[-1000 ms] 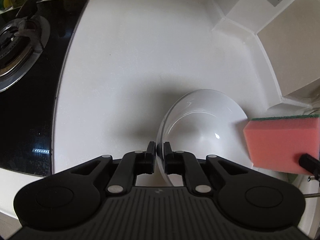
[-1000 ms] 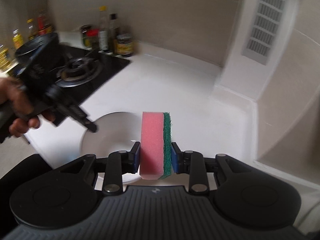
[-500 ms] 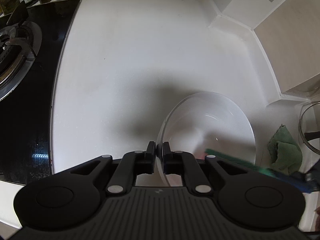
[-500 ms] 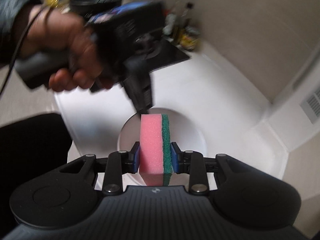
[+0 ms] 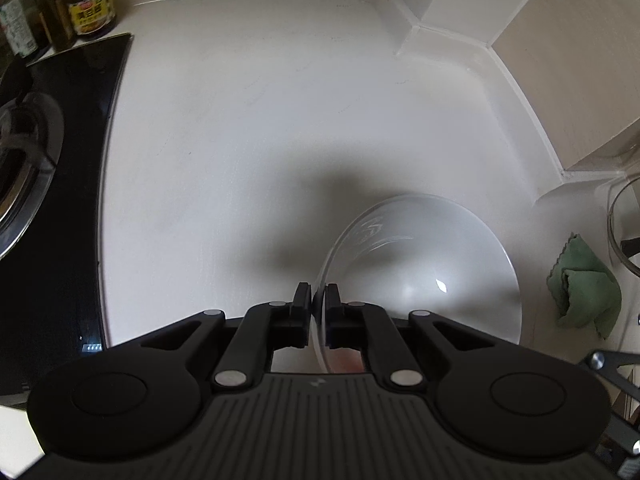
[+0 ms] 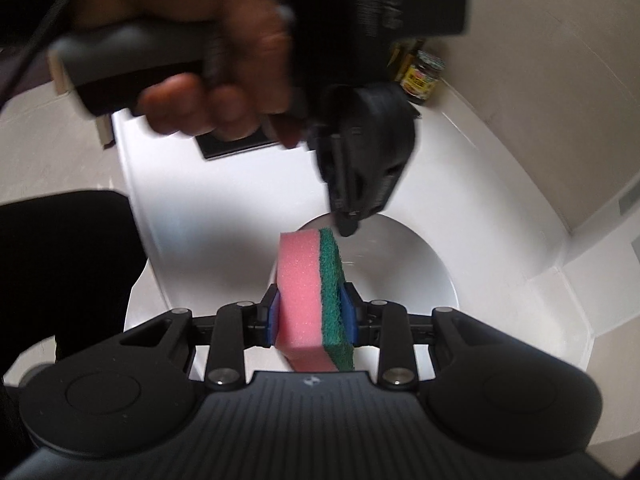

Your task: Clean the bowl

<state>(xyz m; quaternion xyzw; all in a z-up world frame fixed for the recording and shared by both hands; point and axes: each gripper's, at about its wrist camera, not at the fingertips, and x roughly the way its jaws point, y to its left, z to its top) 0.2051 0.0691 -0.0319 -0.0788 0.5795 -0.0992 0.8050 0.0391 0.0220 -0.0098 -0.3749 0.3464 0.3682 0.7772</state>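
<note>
The white countertop (image 5: 280, 120) is carrying a black gas hob (image 5: 48, 200) at its left edge. The white bowl (image 5: 432, 272) is sitting near the counter's front, with no food showing inside. The left gripper (image 5: 318, 300) is pinching the bowl's near rim between narrow jaws. The right gripper (image 6: 312, 312) is clamping a pink and green sponge (image 6: 312, 300), which is hovering over the bowl's edge. A folded green cloth (image 5: 584, 292) is lying right of the bowl. A jar (image 5: 90, 8) is wearing a yellow label, its writing unreadable.
</note>
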